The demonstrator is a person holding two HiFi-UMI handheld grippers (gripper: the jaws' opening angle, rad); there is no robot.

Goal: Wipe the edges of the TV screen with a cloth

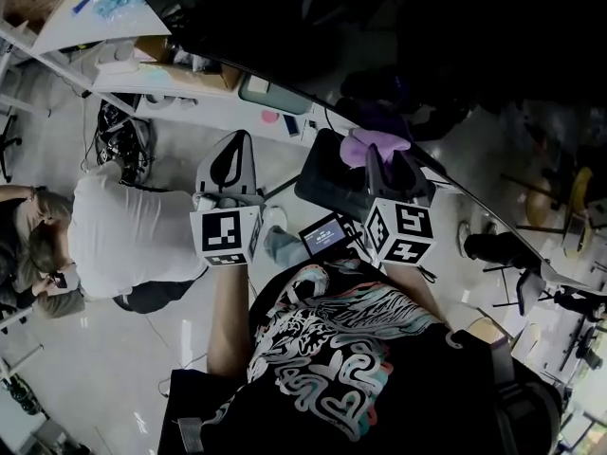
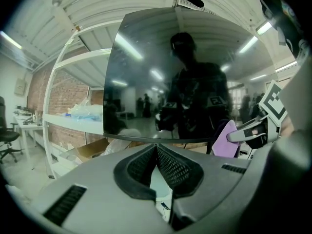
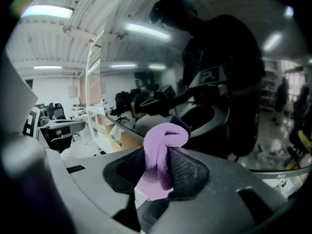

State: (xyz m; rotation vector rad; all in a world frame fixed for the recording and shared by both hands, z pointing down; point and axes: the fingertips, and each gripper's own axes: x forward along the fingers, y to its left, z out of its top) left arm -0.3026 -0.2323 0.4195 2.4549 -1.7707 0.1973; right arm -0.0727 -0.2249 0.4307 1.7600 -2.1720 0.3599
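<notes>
Nearest is the right gripper (image 3: 163, 155), clenched on a lilac cloth (image 3: 165, 135); a rolled fold of it stands up past the fingertips and a flap hangs below them. The left gripper (image 2: 156, 147) is pressed closed too, its ribbed pads meeting at the tips with nothing between them. It is held level with the right one and off to its side. A small lit display (image 1: 327, 233) sits between the two grippers, its print too small to read. Just ahead of the cloth is the TV (image 2: 146, 82), dark and glossy, mirroring the person and the ceiling lights. Its lower edge (image 2: 161, 139) runs across from left to right in the left gripper view and slants from upper left to lower right in the head view. The cloth lies right at that edge, near the middle of its run, though no view settles whether it touches. The right gripper is plainly the nearer one, so I judge the wipe to be its job, sliding sideways along that long edge with the fold leading. The left gripper is free to steady the set. No brand or label shows on the TV, and the cubes carry only square black-and-white markers, no words. Farther off, a white shelf (image 2: 73, 118) with clear bags stands against a brick wall. Another person (image 1: 133, 235) in a white top crouches on the floor to the left.
</notes>
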